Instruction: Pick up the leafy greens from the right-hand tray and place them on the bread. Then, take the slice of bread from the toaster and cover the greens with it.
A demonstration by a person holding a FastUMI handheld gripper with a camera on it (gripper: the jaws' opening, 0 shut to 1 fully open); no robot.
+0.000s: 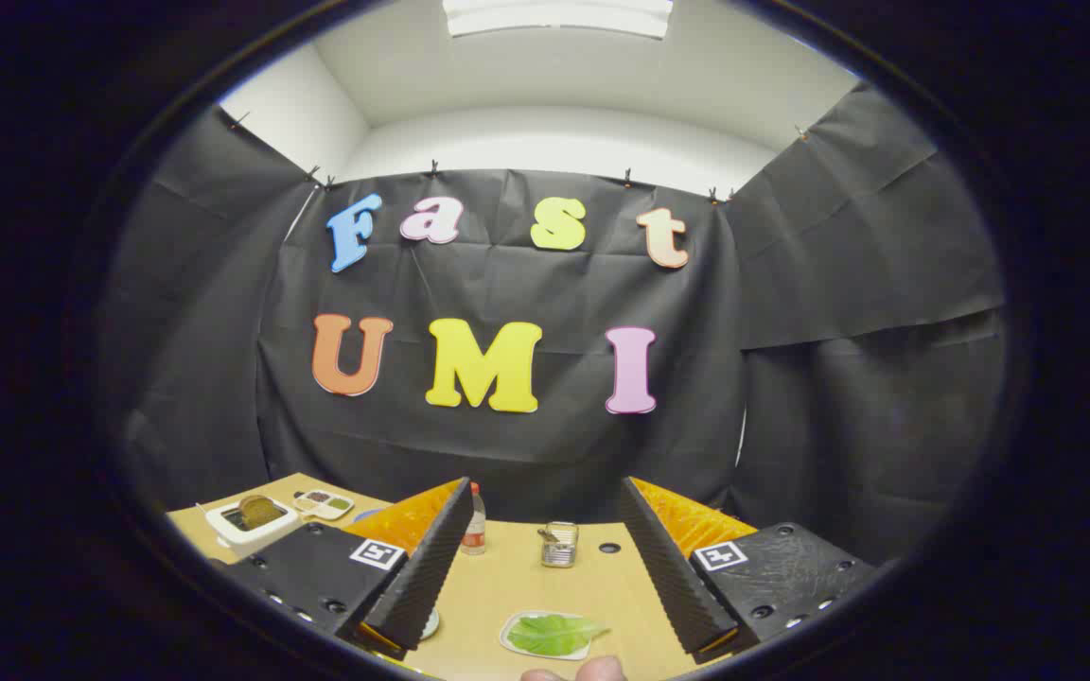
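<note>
A pale wooden worktop (517,577) stands before black cloth walls under a white ceiling. The hand-held gripper (545,624) hangs above it, fingers spread wide and holding nothing. Between them, near the worktop's front edge, the flat green leafy greens (553,632) lie on a small white tray (510,632). Beyond, toward the back edge, stand a small clear plastic bottle with a red cap (475,522) and an opened metal tin (559,545). At the back left corner sits a white toaster (250,522) with a brown bread slice (259,511), beside a white sectioned dish (323,503).
</note>
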